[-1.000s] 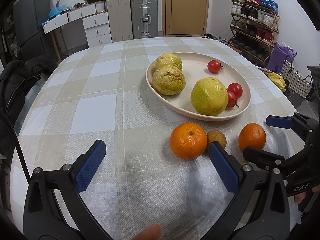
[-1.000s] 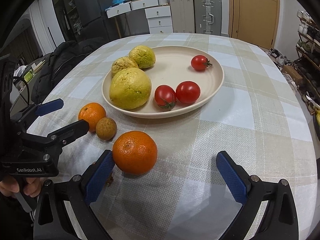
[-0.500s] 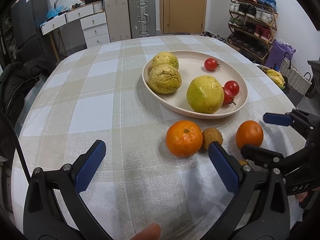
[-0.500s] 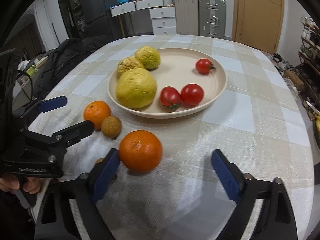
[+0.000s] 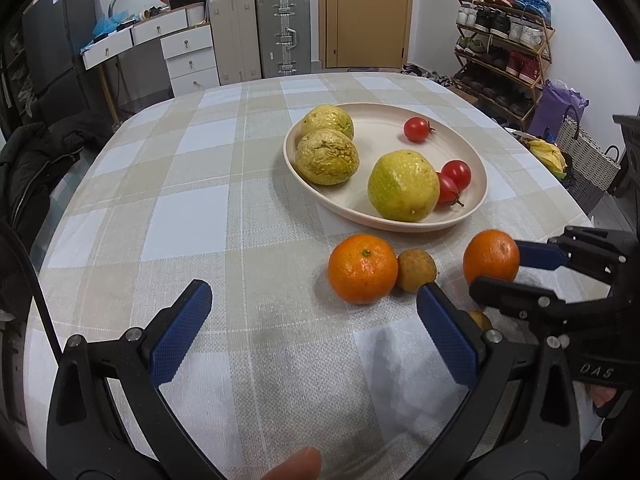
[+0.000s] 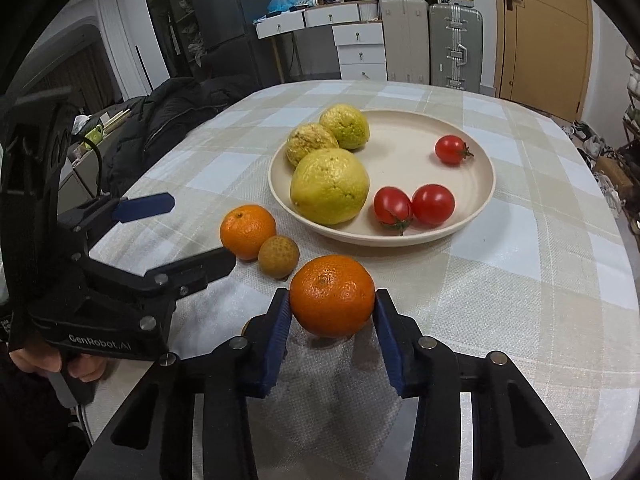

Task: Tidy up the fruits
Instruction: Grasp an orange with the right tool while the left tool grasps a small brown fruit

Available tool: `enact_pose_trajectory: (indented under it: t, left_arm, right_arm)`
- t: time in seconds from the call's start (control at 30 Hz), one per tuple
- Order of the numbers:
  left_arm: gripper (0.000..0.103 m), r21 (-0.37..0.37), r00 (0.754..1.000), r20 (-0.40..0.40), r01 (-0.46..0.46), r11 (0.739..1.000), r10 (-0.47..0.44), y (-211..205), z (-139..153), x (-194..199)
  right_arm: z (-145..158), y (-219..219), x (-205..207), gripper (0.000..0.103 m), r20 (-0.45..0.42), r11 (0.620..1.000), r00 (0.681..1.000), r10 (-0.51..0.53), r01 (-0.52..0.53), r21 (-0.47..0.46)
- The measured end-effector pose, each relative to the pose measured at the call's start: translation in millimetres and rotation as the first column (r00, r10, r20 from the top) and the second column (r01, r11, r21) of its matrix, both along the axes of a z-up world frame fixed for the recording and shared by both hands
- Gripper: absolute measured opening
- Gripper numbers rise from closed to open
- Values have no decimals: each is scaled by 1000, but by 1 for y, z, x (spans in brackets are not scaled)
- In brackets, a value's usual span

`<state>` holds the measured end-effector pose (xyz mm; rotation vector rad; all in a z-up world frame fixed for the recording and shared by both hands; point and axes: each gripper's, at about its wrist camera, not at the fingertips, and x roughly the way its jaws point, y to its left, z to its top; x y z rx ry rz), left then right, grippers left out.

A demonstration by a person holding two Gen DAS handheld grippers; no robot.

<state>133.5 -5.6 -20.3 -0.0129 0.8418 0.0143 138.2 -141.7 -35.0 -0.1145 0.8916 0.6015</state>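
My right gripper [image 6: 332,320] is shut on an orange [image 6: 331,295] near the table's front; the orange also shows in the left wrist view [image 5: 491,255]. A second orange [image 5: 362,268] and a small brown fruit [image 5: 416,271] lie touching in front of the cream plate [image 5: 476,156]. The plate holds three yellow-green fruits [image 5: 403,185] and three cherry tomatoes [image 5: 456,173]. My left gripper [image 5: 316,328] is open and empty, low over the cloth, left of the second orange. Another small brown fruit [image 5: 479,319] lies partly hidden behind the right gripper.
The checked tablecloth [image 5: 192,216] covers a round table. A dark jacket [image 5: 28,172] hangs at the left edge. Suitcases [image 5: 282,34], drawers and a shoe rack [image 5: 504,52] stand beyond the table.
My right gripper has closed its fingers onto the near orange. My left gripper stayed open and hardly moved.
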Motion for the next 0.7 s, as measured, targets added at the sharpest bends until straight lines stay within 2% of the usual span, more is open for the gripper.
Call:
enact_pose_trajectory:
  t: [0.4,0.63,0.7]
  left_arm:
    - [101,6,997,-1,75,997,-75,-21,6,-15]
    - [90,-30,983,-19,181,983,-182,-40,7,-21]
    - [83,-25,978,-32,206,978,-207,-47,4,-22]
  right_arm:
    - [18,-22,5,43,19,998,999,-44,44,37]
    - [19,-26,7,43,19,998,998,-54,53,43]
    - [19,-26,7,43,19,998,998,-52,51,43]
